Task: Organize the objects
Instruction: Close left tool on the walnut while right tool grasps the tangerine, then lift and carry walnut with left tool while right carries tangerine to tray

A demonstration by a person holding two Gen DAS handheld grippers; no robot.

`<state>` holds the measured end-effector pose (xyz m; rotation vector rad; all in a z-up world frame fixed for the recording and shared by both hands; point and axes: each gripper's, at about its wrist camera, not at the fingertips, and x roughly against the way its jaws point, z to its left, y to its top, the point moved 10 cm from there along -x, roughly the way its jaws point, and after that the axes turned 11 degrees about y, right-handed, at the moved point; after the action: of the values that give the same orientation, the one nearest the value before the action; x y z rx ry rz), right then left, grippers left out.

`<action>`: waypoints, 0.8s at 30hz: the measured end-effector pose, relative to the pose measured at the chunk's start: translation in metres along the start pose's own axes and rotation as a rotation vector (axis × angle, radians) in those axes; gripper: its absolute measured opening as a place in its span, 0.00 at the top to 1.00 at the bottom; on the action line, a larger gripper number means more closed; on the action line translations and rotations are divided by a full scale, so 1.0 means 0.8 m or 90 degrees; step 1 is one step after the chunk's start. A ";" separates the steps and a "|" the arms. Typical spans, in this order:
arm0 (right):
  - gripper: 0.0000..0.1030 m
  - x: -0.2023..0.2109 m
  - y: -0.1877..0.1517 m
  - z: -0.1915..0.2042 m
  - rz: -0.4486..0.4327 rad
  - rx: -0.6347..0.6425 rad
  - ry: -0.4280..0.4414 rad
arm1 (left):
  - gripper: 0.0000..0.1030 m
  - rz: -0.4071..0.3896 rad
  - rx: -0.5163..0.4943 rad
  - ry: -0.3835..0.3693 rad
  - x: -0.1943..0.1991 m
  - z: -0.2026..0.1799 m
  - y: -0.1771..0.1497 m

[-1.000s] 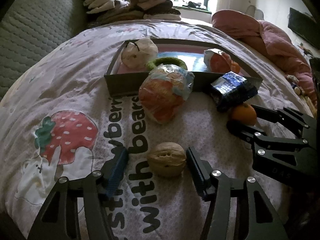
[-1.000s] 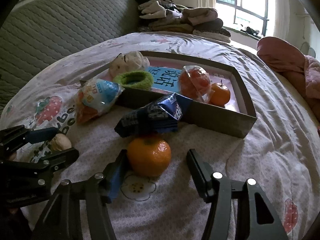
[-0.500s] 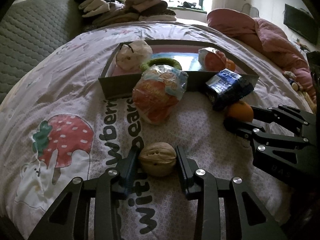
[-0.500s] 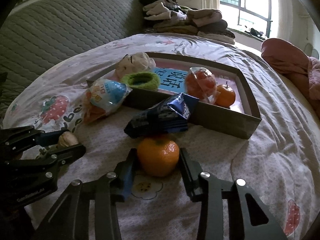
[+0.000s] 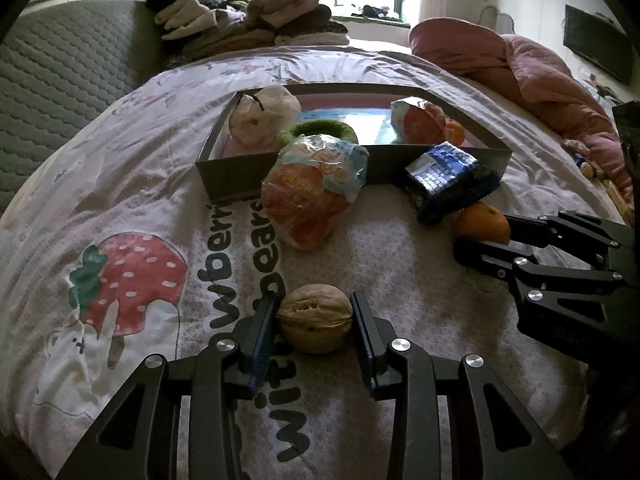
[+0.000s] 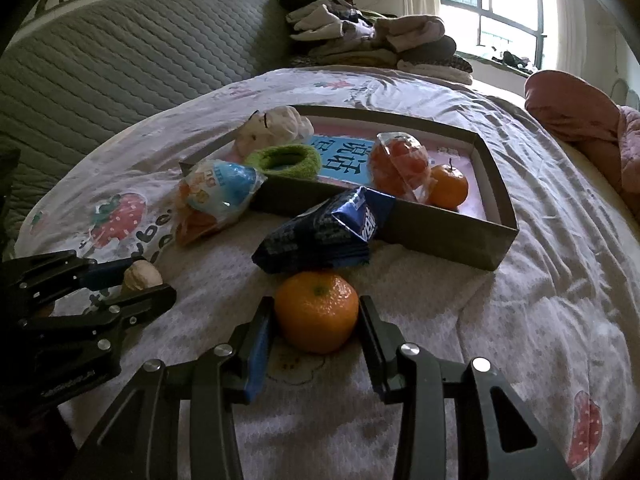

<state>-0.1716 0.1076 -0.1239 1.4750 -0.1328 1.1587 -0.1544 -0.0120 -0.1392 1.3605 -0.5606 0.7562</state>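
My left gripper (image 5: 314, 320) is shut on a walnut (image 5: 315, 317) that rests on the bedspread. My right gripper (image 6: 316, 316) is shut on an orange mandarin (image 6: 317, 311), also on the bedspread. The right gripper also shows in the left wrist view (image 5: 486, 236), and the left gripper shows in the right wrist view (image 6: 132, 280). A shallow grey box (image 6: 448, 236) lies beyond, holding a white pouch (image 6: 276, 130), a green hair tie (image 6: 285, 161), a wrapped orange snack (image 6: 398, 166) and a second mandarin (image 6: 449, 186).
A blue snack packet (image 6: 324, 232) leans on the box's front wall just behind the mandarin. A blue-and-orange snack bag (image 6: 212, 198) lies left of it. Folded clothes (image 6: 372, 40) are stacked at the back. A pink duvet (image 5: 528, 68) lies at the right.
Both grippers have closed: the left fingers came in onto the walnut, the right fingers onto the mandarin. Both objects still rest on the bedspread.
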 end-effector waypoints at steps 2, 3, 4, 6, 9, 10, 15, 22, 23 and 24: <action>0.60 0.002 0.000 0.000 -0.001 -0.002 0.001 | 0.64 -0.002 0.001 0.002 0.001 0.000 0.000; 0.60 0.004 -0.001 0.000 -0.001 -0.003 0.001 | 0.64 -0.002 0.000 0.002 0.001 0.000 0.000; 0.60 0.006 -0.001 0.000 -0.002 -0.003 0.002 | 0.64 -0.004 0.000 0.003 0.003 0.000 0.001; 0.60 0.010 -0.002 0.002 -0.003 -0.002 0.002 | 0.64 -0.007 0.000 0.005 0.005 0.000 0.001; 0.60 0.016 -0.003 0.007 -0.006 0.000 0.007 | 0.64 -0.014 0.000 0.007 0.009 0.001 0.003; 0.60 0.018 -0.004 0.009 -0.007 0.001 0.010 | 0.64 -0.017 0.000 0.008 0.011 0.002 0.003; 0.60 0.029 -0.003 0.017 -0.017 0.009 0.007 | 0.64 -0.031 -0.004 0.013 0.020 0.002 0.006; 0.60 0.045 0.000 0.021 -0.036 0.015 0.000 | 0.64 -0.049 -0.001 0.015 0.031 0.004 0.010; 0.60 0.046 0.000 0.021 -0.037 0.015 -0.001 | 0.64 -0.050 0.000 0.014 0.032 0.005 0.011; 0.60 0.047 0.000 0.021 -0.039 0.017 -0.004 | 0.64 -0.051 0.001 0.013 0.032 0.005 0.011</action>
<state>-0.1433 0.1134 -0.0943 1.4959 -0.0758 1.1106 -0.1440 -0.0116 -0.1138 1.3665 -0.4868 0.7047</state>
